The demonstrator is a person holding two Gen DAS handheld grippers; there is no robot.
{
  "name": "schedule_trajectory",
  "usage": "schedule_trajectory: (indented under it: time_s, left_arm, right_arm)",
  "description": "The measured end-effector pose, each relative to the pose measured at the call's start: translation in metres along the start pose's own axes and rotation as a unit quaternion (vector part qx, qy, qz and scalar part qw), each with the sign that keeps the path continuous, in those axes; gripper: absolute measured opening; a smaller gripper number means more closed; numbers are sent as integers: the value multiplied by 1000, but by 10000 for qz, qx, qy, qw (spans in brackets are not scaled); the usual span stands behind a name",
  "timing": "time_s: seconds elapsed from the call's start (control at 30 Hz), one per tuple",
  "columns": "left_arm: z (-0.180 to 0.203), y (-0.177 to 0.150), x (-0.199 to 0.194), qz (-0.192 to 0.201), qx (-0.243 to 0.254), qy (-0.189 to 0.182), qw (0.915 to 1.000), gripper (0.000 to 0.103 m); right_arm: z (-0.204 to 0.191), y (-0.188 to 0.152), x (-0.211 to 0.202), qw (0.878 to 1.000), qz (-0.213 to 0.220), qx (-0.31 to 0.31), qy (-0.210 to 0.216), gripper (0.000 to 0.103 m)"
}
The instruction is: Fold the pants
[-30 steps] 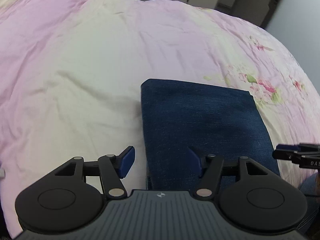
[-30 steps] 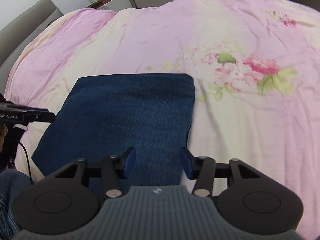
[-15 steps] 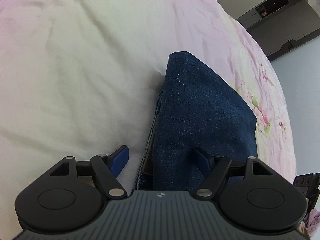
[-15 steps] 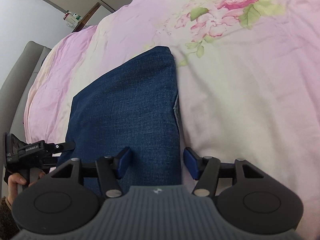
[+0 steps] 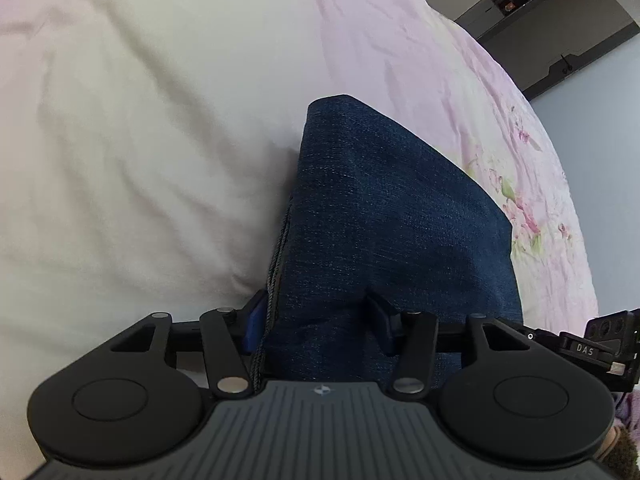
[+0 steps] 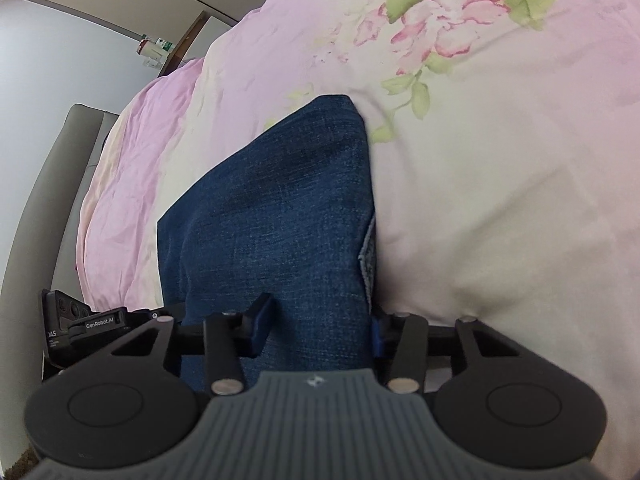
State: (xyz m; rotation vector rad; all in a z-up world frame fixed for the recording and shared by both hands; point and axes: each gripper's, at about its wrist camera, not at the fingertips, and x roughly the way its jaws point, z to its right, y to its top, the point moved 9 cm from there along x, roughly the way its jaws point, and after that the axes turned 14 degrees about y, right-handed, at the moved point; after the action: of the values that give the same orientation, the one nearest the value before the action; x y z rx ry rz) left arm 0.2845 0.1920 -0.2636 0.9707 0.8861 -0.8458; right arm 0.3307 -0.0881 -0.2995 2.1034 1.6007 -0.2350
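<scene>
The folded dark blue denim pants [image 5: 392,216] lie on the pink and cream bed cover and also show in the right wrist view [image 6: 276,208]. My left gripper [image 5: 318,326] straddles the near left corner of the pants, with the stacked layers between its blue pads, one pad on top and one against the side edge. My right gripper [image 6: 318,324] straddles the near right corner the same way. Both grippers look closed onto the thick denim. The right gripper body shows at the right edge of the left wrist view [image 5: 588,346].
The bed cover [image 5: 140,120] has a pink flower print [image 6: 460,24] to the right of the pants. A grey headboard [image 6: 60,184] stands at the left in the right wrist view. Dark cabinets [image 5: 540,20] stand beyond the bed.
Both grippers dropped low and pushed forward onto the near corners of the pants. Their jaws narrowed around the denim layers, and the pants' near end now bulges up between them.
</scene>
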Motion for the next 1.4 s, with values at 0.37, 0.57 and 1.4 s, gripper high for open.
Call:
schedule_trajectory:
  time_s: [0.37, 0.57, 1.4]
  left_arm:
    - [24, -3, -36, 602, 495, 528, 9956, 32]
    - [15, 0, -66, 893, 389, 475, 9941, 28]
    - [-74, 43, -113, 1296, 387, 1806, 9742, 52]
  right_arm:
    - [-41, 6, -18, 9982, -49, -565, -174, 20]
    - [-77, 11, -27, 9965, 2, -836, -65, 16]
    - [-128, 30, 109, 9781, -779, -1777, -754, 46]
